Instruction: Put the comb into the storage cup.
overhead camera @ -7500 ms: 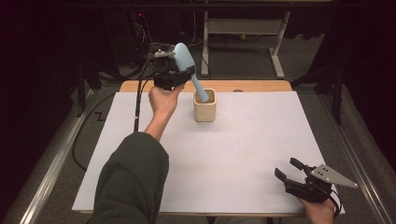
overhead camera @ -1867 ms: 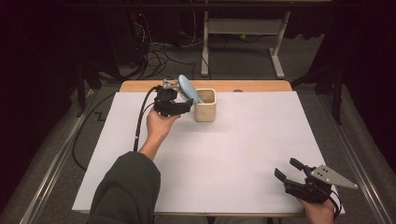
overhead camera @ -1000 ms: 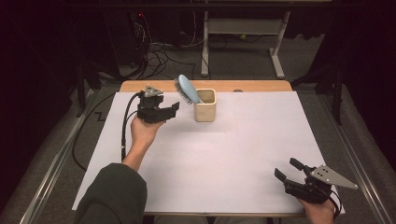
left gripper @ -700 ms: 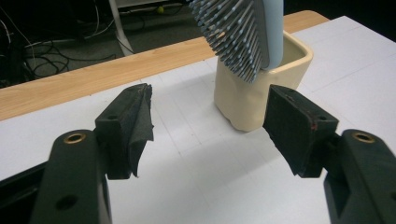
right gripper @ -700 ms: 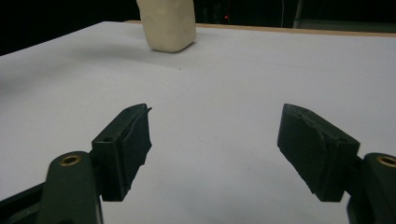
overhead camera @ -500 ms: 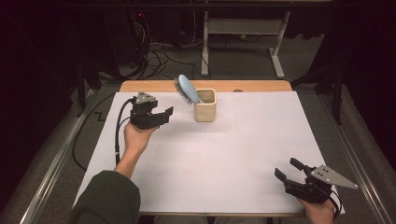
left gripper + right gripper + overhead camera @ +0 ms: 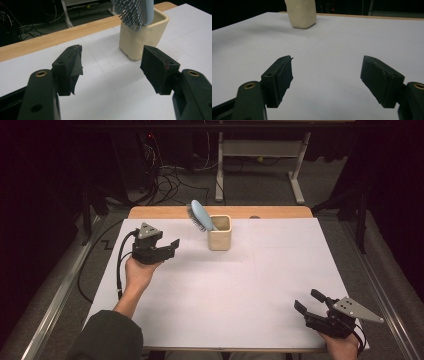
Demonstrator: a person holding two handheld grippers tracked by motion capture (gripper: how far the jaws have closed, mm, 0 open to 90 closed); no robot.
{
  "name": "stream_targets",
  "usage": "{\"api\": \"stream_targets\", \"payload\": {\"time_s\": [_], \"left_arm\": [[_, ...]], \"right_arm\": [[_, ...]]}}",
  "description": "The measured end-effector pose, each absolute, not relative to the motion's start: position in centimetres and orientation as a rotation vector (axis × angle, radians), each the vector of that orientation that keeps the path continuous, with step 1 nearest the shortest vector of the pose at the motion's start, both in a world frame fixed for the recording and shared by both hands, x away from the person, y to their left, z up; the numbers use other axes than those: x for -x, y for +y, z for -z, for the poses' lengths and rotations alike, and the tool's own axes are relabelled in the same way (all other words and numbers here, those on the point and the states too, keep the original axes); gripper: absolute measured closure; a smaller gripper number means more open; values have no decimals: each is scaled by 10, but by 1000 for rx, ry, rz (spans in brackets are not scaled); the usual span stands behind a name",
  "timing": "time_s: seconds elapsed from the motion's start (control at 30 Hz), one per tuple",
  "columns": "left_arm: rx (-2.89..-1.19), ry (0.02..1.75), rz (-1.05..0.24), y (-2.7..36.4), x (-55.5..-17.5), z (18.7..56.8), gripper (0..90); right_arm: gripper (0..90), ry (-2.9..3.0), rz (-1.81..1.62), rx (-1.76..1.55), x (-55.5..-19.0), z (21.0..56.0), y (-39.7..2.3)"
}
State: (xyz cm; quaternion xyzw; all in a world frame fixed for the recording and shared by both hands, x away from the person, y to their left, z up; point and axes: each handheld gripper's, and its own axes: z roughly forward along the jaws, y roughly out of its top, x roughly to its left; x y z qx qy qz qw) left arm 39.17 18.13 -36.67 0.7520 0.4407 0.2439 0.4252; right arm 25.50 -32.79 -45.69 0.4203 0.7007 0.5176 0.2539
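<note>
The left tongs (image 7: 172,246) are released: their two black jaws stand apart with only white desk surface showing between them, and nothing is gripped. In the left gripper view the same tongs (image 7: 110,67) point toward the cup, which sits a little beyond the jaw tips and to the right of the gap. The person's left hand (image 7: 137,272) holds them over the left part of the desk, well to the left of the cup, with a black cable (image 7: 120,270) trailing down beside the wrist and a dark sleeve (image 7: 107,337) coming in from the bottom edge.

The right tongs (image 7: 310,302) are also released, jaws spread and empty, held low near the front right corner of the desk. In the right gripper view these tongs (image 7: 327,75) look across the bare white surface, with the cup far ahead near the top of the view.

The cream cup (image 7: 219,232) stands upright toward the back of the desk, just left of its middle. A light blue hairbrush (image 7: 200,216) rests in it, handle down inside, its head leaning out over the left rim with the bristles facing left and down. In the left gripper view the bristles hang over the cup's near rim.

The desk (image 7: 280,270) is covered in white, with a strip of wood along the far edge.
</note>
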Motion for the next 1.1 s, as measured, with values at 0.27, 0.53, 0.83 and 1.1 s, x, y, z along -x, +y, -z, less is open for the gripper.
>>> {"api": "stream_targets", "payload": {"time_s": [0.27,0.53,0.83,1.1], "left_arm": [[-1871,1104,-608,189,-384,369,338],[-1866,1106,-601,193,-378,373,337],[-1835,1101,-596,201,-370,377,339],[-1834,1117,-587,209,-364,381,339]], "right_arm": [[261,1904,-1406,-1139,-255,457,-328],[261,1900,-1407,-1142,-255,457,-328],[261,1898,-1402,-1146,-255,457,-327],[262,1893,-1406,-1146,-255,457,-328]]}}
